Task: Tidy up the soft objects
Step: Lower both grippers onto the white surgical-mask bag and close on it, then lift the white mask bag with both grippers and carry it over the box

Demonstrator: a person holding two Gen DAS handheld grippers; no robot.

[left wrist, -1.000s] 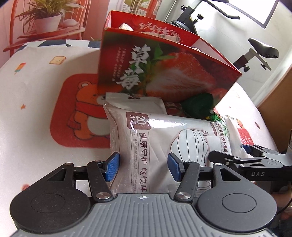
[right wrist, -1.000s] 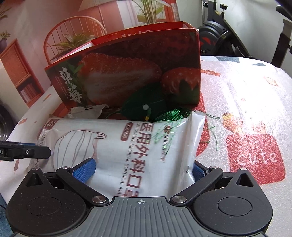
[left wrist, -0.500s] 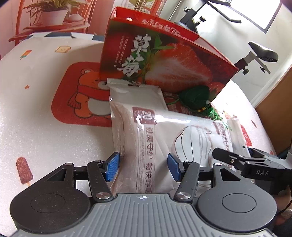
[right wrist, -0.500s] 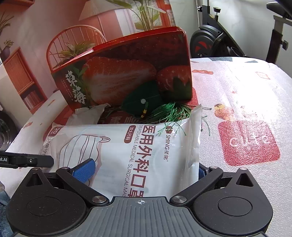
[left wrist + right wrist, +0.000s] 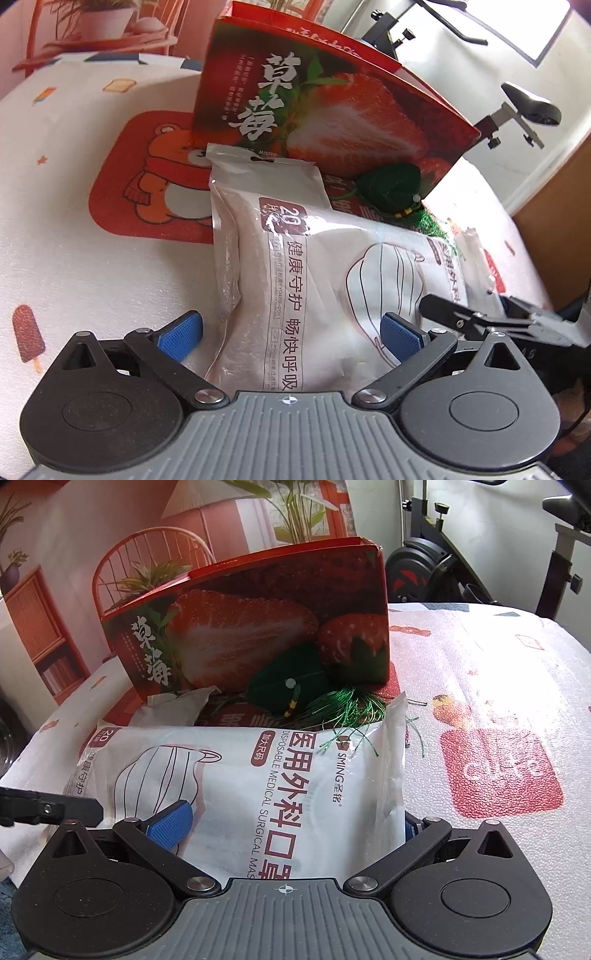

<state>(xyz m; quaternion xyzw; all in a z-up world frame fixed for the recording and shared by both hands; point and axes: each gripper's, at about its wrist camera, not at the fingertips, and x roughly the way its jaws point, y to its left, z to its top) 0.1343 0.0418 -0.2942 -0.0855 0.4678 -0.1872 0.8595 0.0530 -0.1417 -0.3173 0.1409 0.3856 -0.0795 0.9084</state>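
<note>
A white pack of surgical masks (image 5: 314, 273) lies on the table in front of a red strawberry box (image 5: 325, 114). My left gripper (image 5: 290, 334) is open, its blue pads on either side of the pack's near end. My right gripper (image 5: 291, 821) is open wide around the pack's other end (image 5: 280, 775). A green tasselled sachet (image 5: 291, 686) rests against the box (image 5: 258, 627), its tassel over the pack's edge. It also shows in the left wrist view (image 5: 391, 186). Each gripper's black finger shows at the edge of the other's view.
The table has a white cloth with red printed patches (image 5: 498, 771) and a bear picture (image 5: 147, 184). A crumpled white packet (image 5: 173, 709) lies behind the mask pack. An exercise bike (image 5: 443, 572) and a red chair (image 5: 147, 565) stand beyond the table.
My left gripper's jaws have opened from a narrow hold on the pack to a wide gap. Both cameras have drawn back slightly; the pack has settled lower on the table.
</note>
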